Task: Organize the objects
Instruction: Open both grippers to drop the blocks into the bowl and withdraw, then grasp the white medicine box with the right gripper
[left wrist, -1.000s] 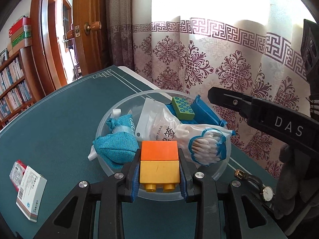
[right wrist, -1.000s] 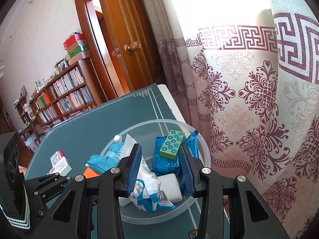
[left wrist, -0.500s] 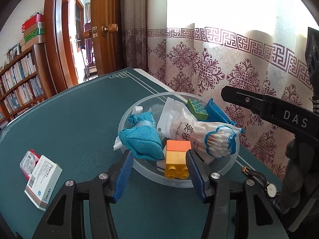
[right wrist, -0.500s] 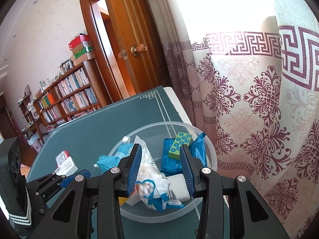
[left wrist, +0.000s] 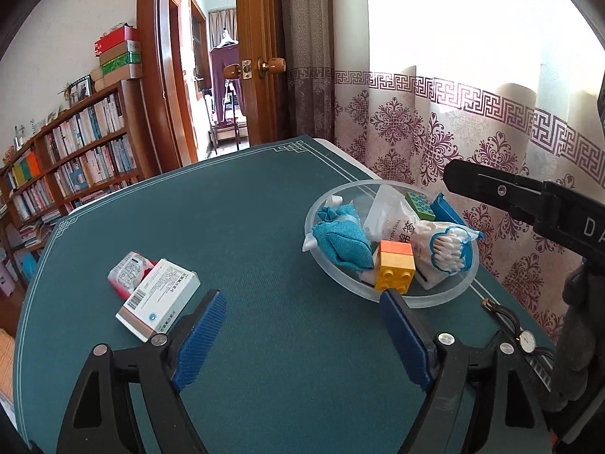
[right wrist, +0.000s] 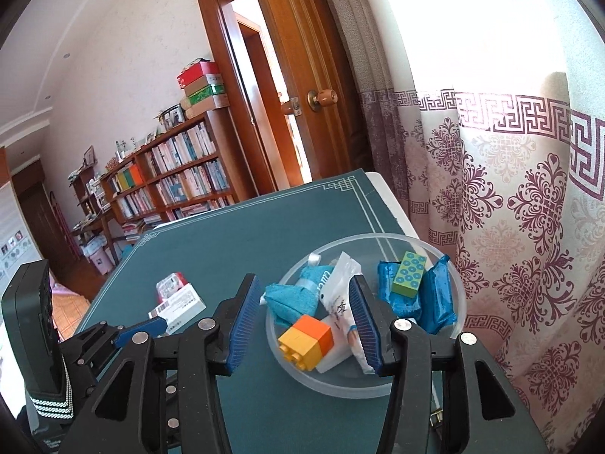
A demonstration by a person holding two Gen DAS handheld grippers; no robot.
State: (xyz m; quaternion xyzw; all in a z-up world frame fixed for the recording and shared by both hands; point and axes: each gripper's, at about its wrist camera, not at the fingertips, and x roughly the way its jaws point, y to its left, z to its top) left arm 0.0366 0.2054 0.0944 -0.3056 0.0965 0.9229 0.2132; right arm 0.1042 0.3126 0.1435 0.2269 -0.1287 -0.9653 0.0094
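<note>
Both jaws wide apart, nothing held

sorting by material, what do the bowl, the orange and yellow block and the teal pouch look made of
Bowl: clear, slightly frosted plastic by its look; the contents show through its wall.
Block: hard, smooth plastic with moulded studs.
Pouch: woven cloth, matte, with visible weave and soft folds.

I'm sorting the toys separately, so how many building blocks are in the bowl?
2. An orange-and-yellow block lies at the near rim of the clear bowl; a green dotted block rests on the blue packets. Others may be buried.
</note>
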